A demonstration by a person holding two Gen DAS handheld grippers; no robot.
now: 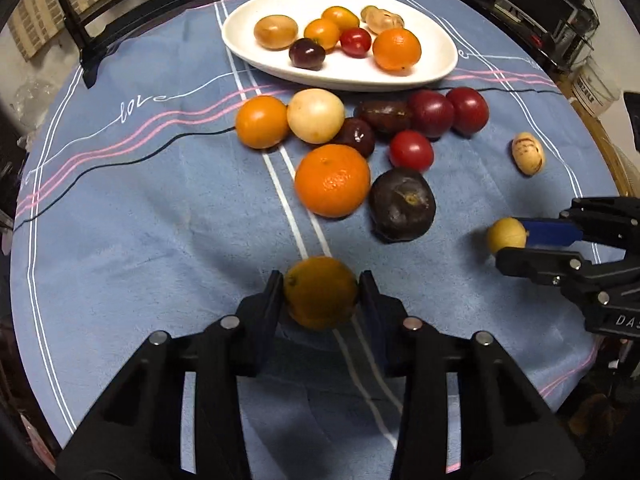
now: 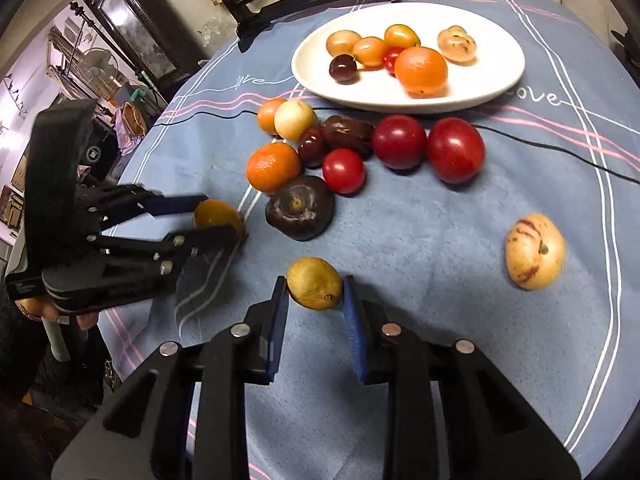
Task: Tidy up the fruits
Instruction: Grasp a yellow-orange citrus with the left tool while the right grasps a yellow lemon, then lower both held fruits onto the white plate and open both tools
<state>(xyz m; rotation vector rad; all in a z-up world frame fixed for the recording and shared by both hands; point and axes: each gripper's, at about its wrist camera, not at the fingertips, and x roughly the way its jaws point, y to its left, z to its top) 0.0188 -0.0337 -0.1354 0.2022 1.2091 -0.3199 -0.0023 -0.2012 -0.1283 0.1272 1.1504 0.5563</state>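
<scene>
While both hands work low over the bench [image 1: 120,240], which wears a blue cloth, each gripper has one small fruit between its jaws. On the left side, the left gripper [image 1: 320,292] has its jaws narrow around a dull orange fruit [image 1: 320,292]; the two pads seem to touch its flanks, so I judge that it is gripped. This fruit is nearly round, with no clear long axis, and its small stem mark looks to the upper left in the left wrist view.

In the middle, ahead of both grippers, lies the loose group: a big orange [image 1: 332,180], a dark purple fruit [image 1: 401,204] just beside it, and red and pale fruits behind. Beyond them stands the white plate [image 1: 440,68], which already carries several fruits. So the goal lies straight ahead and away from both jaws.

On the right side, the right gripper [image 2: 316,290] is closed on a small yellow-green fruit [image 2: 315,283]. It is slightly oval, its long axis running across between the pads. A striped pale fruit [image 2: 535,251] lies well apart to the right, nearer to this hand. Both fruits probably go next to the plate.
</scene>
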